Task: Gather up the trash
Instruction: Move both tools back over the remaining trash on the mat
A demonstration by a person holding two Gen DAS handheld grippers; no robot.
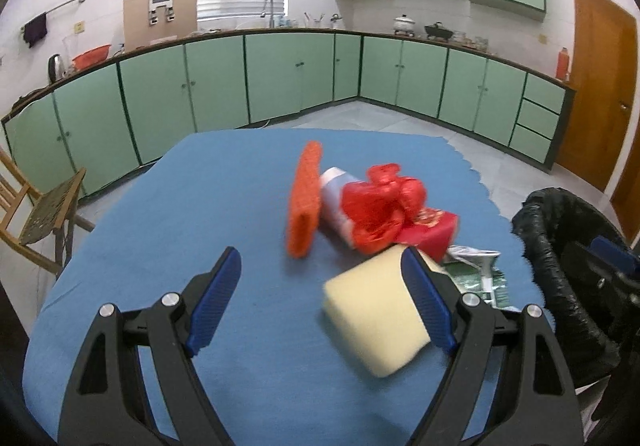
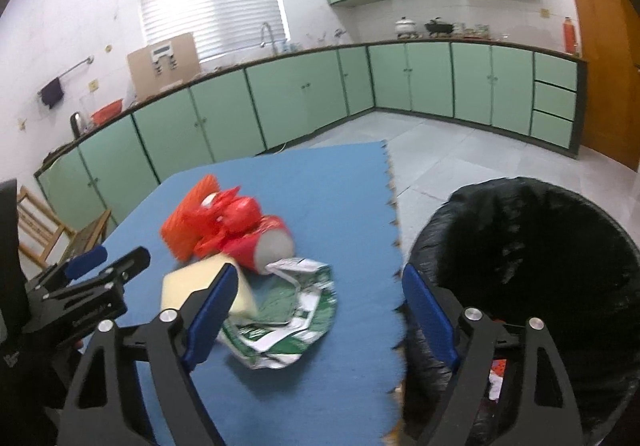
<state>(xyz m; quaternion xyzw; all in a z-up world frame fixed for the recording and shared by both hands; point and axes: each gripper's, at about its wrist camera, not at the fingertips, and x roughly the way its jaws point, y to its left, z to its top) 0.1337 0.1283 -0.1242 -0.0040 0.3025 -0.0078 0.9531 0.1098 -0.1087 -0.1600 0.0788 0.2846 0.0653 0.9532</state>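
Trash lies on a blue mat [image 1: 200, 213]: a pale yellow sponge [image 1: 372, 318], an orange scrubber [image 1: 306, 201], a crumpled red plastic bag [image 1: 380, 205], a red can [image 2: 264, 246] and a crumpled green-and-white wrapper [image 2: 288, 314]. My left gripper [image 1: 324, 302] is open and empty, its right finger beside the sponge. My right gripper [image 2: 316, 310] is open and empty, above the wrapper at the mat's right edge. A bin lined with a black bag [image 2: 540, 258] stands to the right of the table; it also shows in the left wrist view [image 1: 560, 246].
Green kitchen cabinets [image 1: 280, 73] run along the far walls. A wooden chair [image 1: 44, 217] stands left of the table. A brown door [image 1: 600, 85] is at the right. The grey tiled floor [image 2: 460, 149] lies beyond the mat.
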